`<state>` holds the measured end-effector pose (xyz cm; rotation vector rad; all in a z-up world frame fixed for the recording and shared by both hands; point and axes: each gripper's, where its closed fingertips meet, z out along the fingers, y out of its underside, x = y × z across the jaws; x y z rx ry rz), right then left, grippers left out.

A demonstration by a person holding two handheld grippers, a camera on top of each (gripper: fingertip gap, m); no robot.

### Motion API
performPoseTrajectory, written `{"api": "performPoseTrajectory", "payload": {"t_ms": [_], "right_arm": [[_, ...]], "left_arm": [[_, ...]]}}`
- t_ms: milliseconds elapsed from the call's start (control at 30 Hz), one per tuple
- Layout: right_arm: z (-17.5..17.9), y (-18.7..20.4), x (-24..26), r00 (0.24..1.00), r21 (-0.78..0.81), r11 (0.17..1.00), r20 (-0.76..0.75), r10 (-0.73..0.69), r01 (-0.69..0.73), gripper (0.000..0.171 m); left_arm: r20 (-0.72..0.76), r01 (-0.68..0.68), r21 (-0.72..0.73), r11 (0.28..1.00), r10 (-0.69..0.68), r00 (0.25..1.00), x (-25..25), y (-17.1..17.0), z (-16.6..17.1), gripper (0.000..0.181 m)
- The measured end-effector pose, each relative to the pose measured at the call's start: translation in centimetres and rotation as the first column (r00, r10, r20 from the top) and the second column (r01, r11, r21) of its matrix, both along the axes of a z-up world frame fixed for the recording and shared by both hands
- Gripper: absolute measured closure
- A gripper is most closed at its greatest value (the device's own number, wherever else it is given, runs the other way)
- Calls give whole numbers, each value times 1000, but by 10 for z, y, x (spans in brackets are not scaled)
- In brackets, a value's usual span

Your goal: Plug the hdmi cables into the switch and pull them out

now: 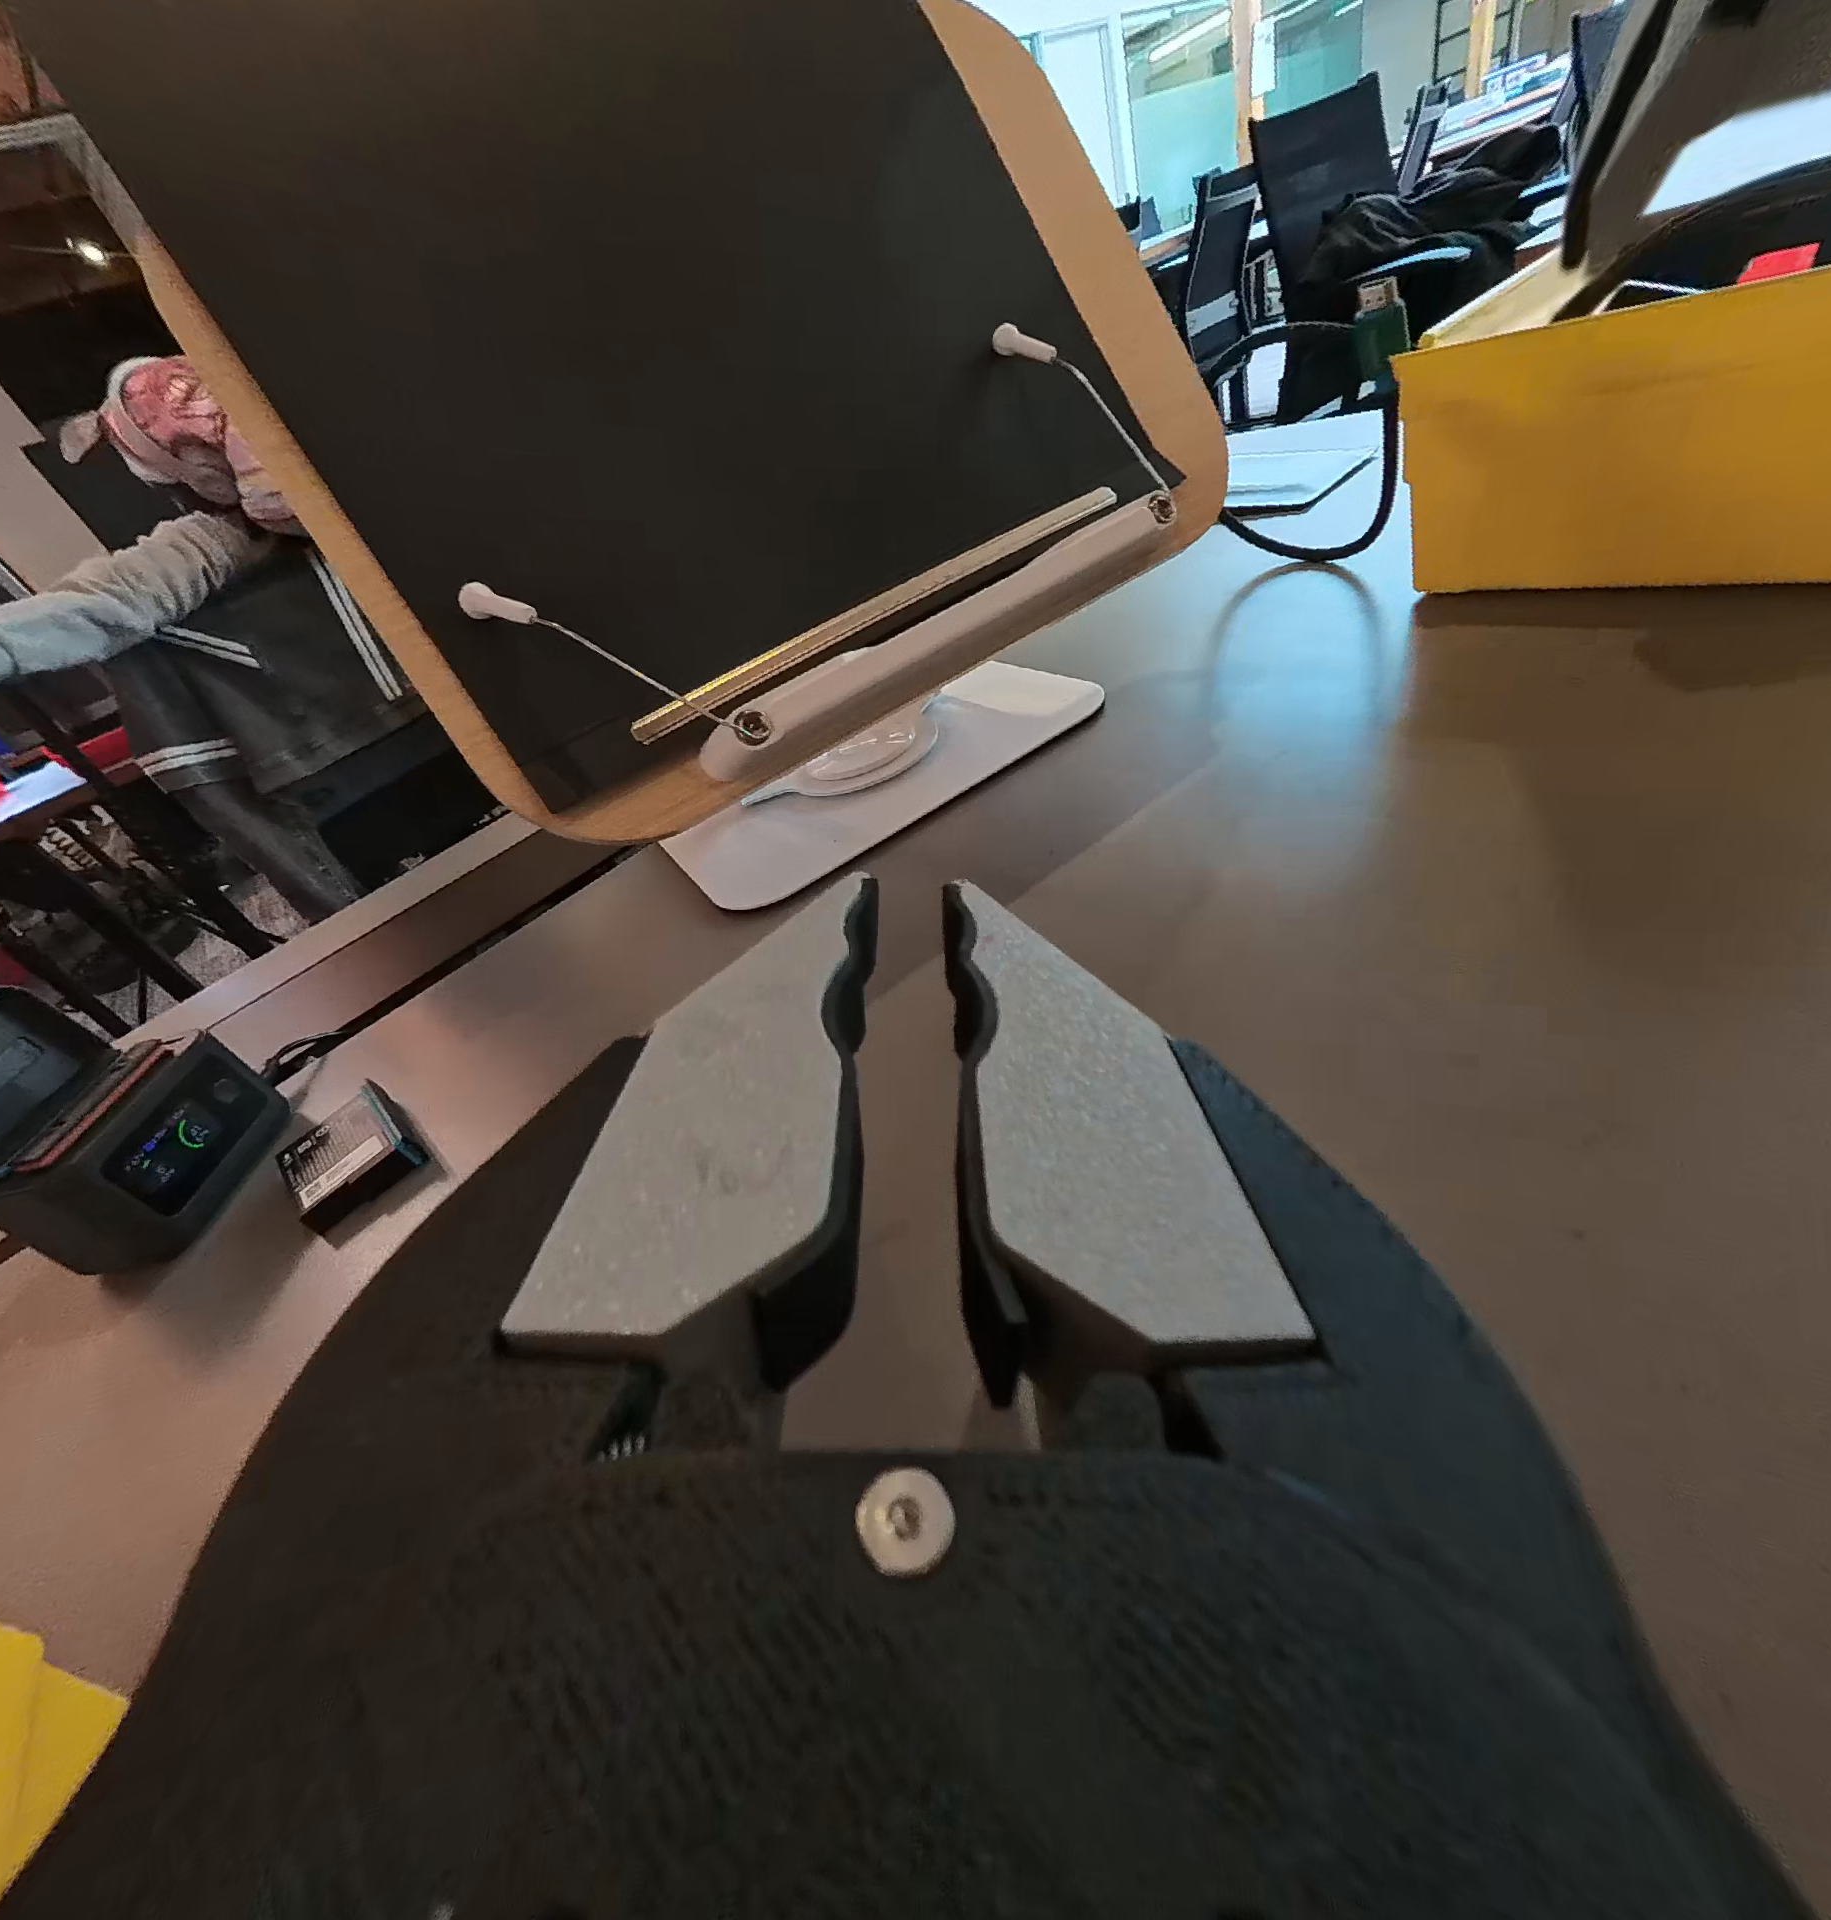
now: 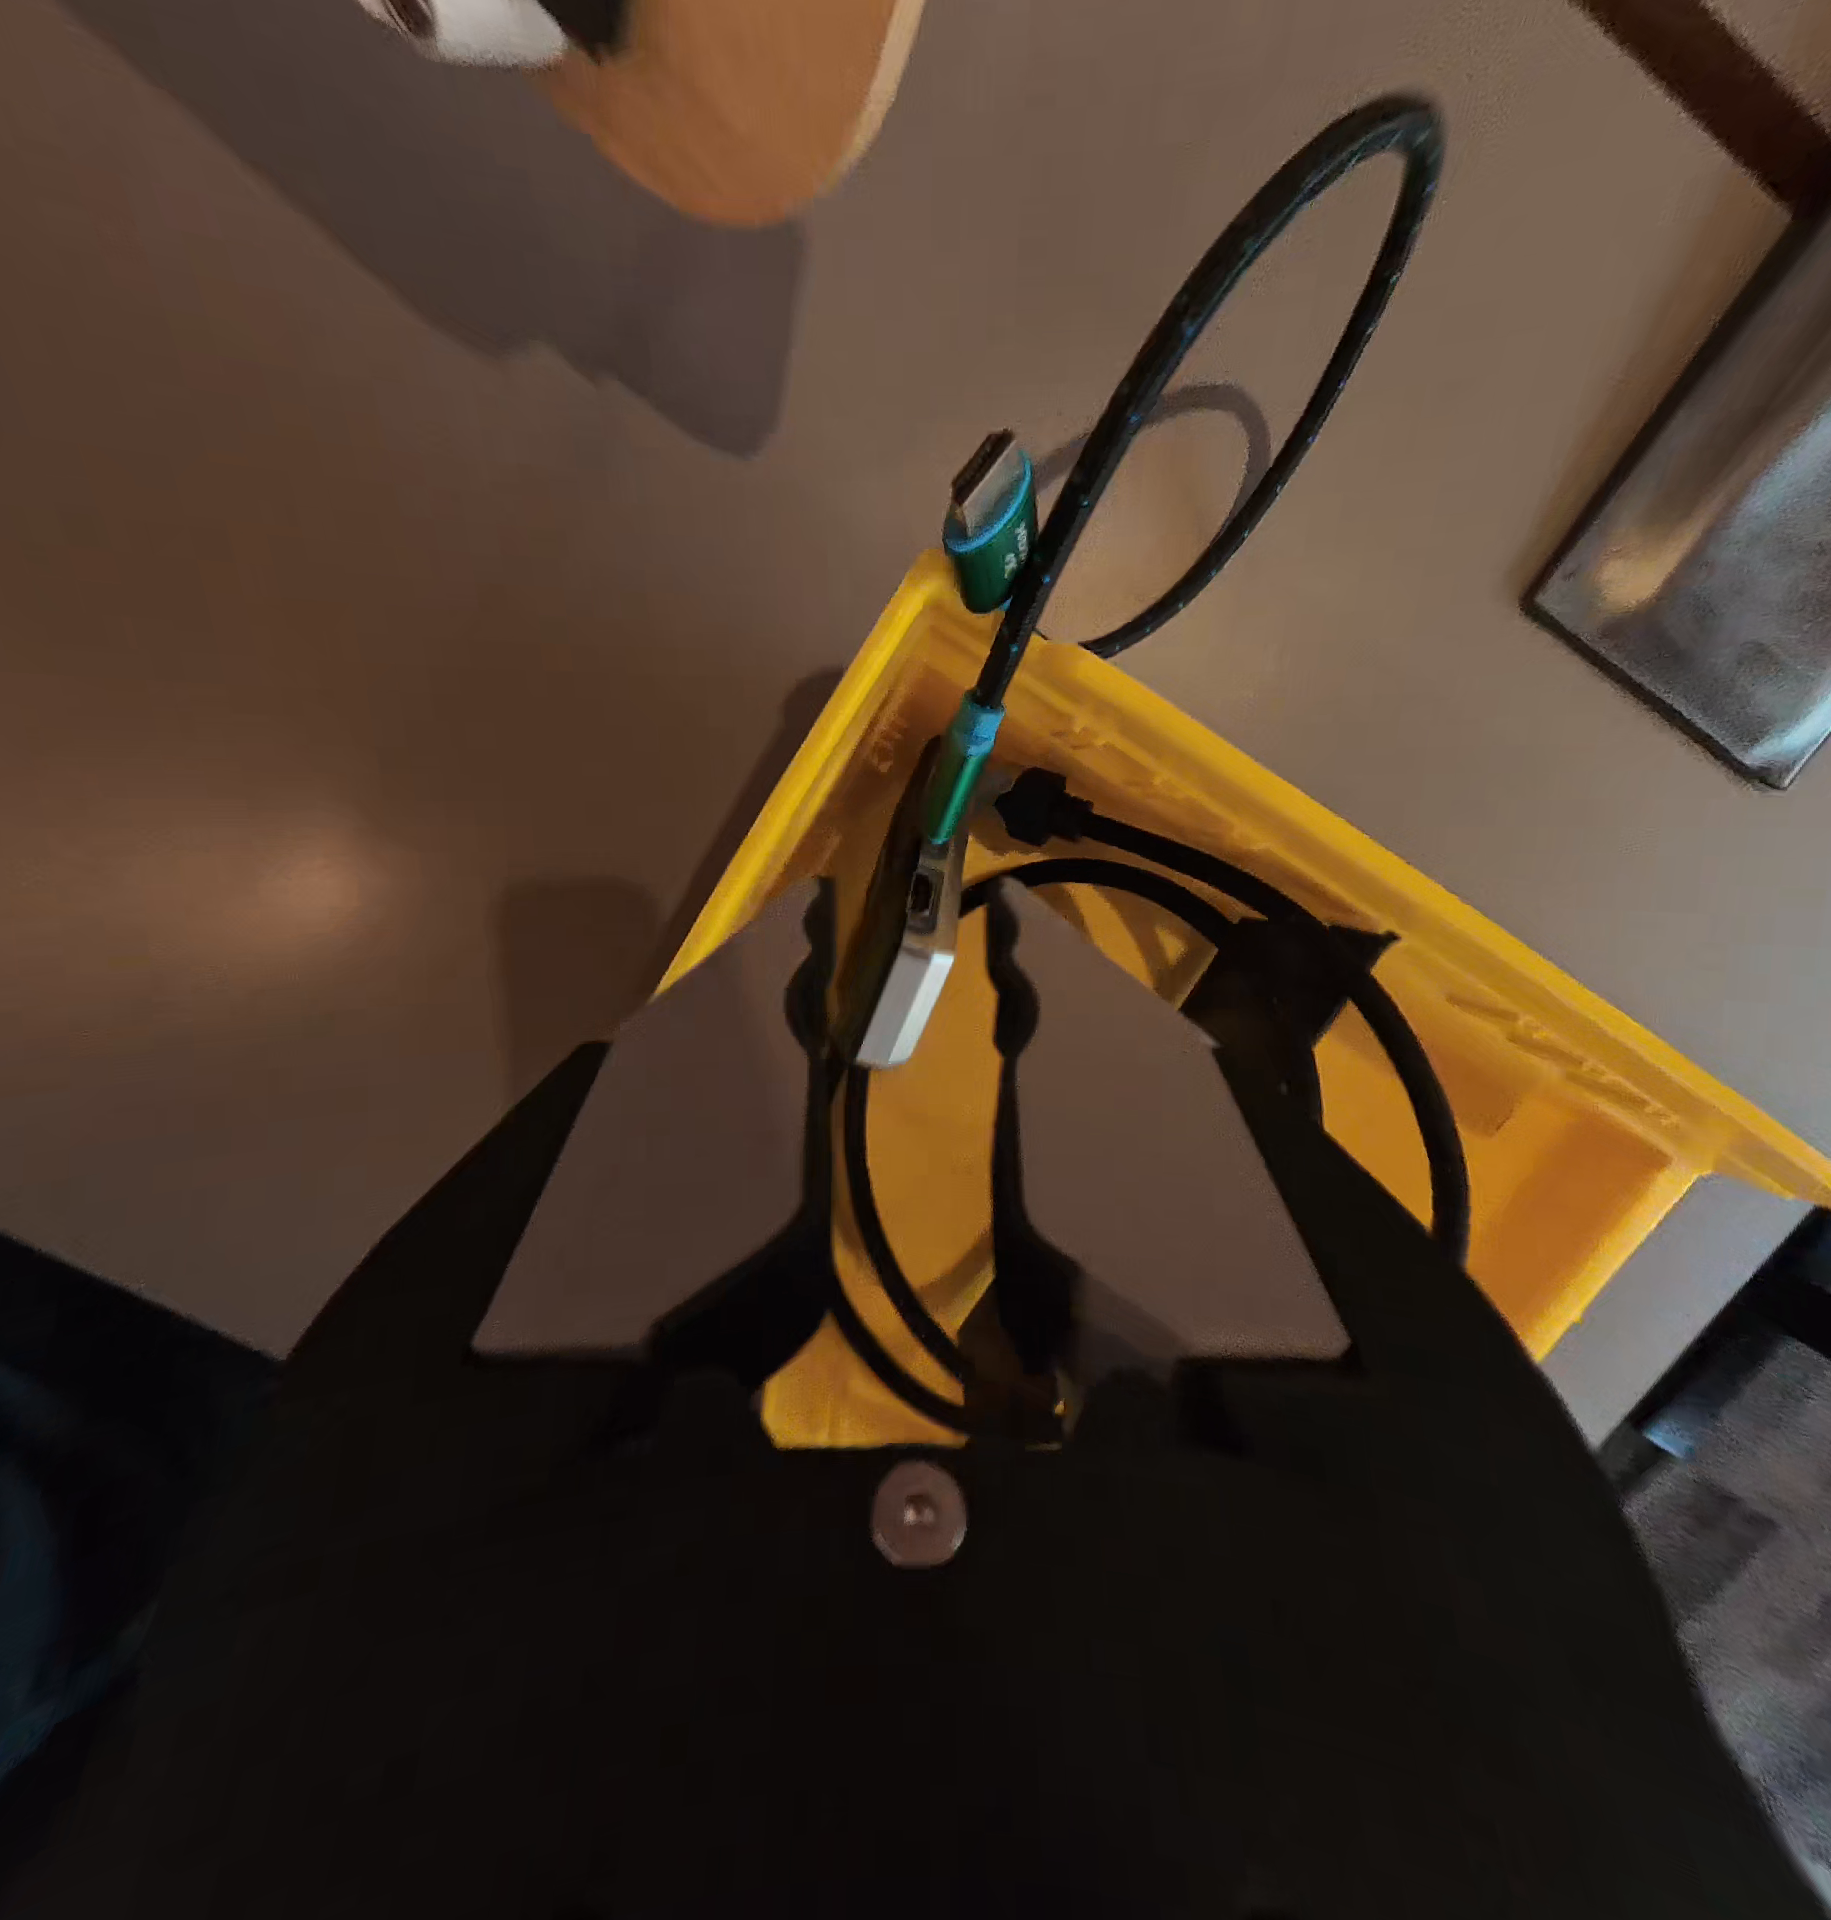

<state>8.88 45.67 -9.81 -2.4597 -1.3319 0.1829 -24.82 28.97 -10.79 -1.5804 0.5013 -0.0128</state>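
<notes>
An open office with dark chairs lies beyond the smooth brown table (image 1: 1410, 935), on which a wooden-edged book stand with a black face (image 1: 620, 395) stands on a white base. To the right sits a yellow plastic bin (image 2: 1254, 831) holding the task's things. From above, the right gripper (image 2: 906, 935) hangs over the bin's corner with its jaws on either side of a small silver-and-black HDMI switch box (image 2: 906, 977); whether the pads actually press it I cannot tell, since the frame is dim and blurred. A black braided HDMI cable (image 2: 1254, 301) with a green metal plug (image 2: 958, 779) seems already seated in the switch's far end, loops out over the table and comes back, its other green plug (image 2: 994, 530) resting on the bin's rim. Another black cable (image 2: 1410, 1091) coils inside the bin. The left gripper (image 1: 909, 904) hovers low over the table, jaws slightly apart, holding nothing. The switch looks light, rigid and smooth, so it should be gripped across its flat sides. The braided cable looks springy, so the plug's hard green shell is the better place to hold.
</notes>
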Motion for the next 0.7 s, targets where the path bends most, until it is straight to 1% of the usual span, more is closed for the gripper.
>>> {"api": "performPoseTrajectory", "payload": {"t_ms": [33,133,233,333,500,600,667,700], "right_arm": [[12,-3,1,999,-6,1000,-32,-8,7,138],[40,-2,7,992,12,999,-117,-50,52,134],[56,3,-5,965,9,994,-242,-100,105,123],[48,10,-24,950,-3,989,-276,-144,149,117],[22,43,-46,943,67,970,-260,-208,233,117],[11,54,-60,921,-32,966,-295,-255,257,115],[9,61,-65,909,-62,959,-308,-281,275,121],[8,64,-64,908,-61,956,-301,-290,286,130]], "left_arm": [[-3,1,0,1000,-1,1000,0,0,0,172],[-11,4,1,1000,-4,1000,2,0,-1,172],[-18,4,0,1000,-4,1000,3,0,-1,172],[-24,6,1,1000,-6,1000,4,-1,-1,172],[-29,9,1,1000,-9,1000,5,-1,-2,172],[-25,11,0,1000,-11,1000,4,-1,-2,172],[-28,14,-3,1000,-14,1000,5,0,-2,172],[-32,16,-4,1000,-16,999,5,0,-3,172]]}}
